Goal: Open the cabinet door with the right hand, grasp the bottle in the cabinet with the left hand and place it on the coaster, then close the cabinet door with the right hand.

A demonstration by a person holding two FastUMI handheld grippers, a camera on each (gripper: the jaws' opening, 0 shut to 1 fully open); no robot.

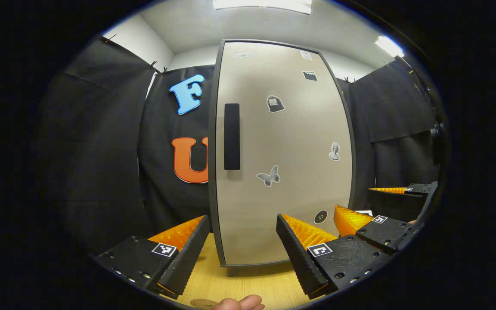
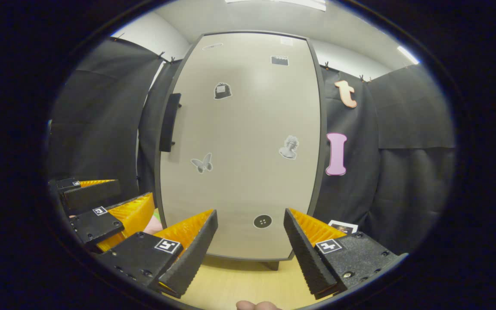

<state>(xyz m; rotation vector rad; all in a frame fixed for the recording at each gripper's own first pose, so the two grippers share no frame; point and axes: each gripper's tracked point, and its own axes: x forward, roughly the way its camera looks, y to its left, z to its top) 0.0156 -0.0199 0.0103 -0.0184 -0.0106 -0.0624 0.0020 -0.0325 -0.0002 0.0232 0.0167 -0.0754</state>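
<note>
At the bottom of the left gripper view, the left gripper [image 1: 243, 249] holds its two fingers spread wide with nothing between them. At the bottom of the right gripper view, the right gripper [image 2: 250, 245] is likewise spread and empty. It also appears at lower right of the left gripper view.

The cabinet door [image 1: 282, 155] fills the centre of both views and is fully closed. Its dark vertical handle [image 1: 232, 136] sits near the door's left edge, in the upper-middle of the frame; in the right gripper view the handle [image 2: 170, 122] stands proud of the door at upper left. The bottle is presumably behind the door, so its position cannot be confirmed. A partial round object at the bottom edge of the left gripper view may be the coaster [image 1: 203, 304].

Judged step: the first, opening the door. The next move calls for the right gripper to travel up and left to the handle, close on it, and pull.

The cabinet stands on a light wooden table [image 1: 248, 284]. Black cloth walls surround the booth under bright ceiling lights [image 1: 261, 4].
</note>
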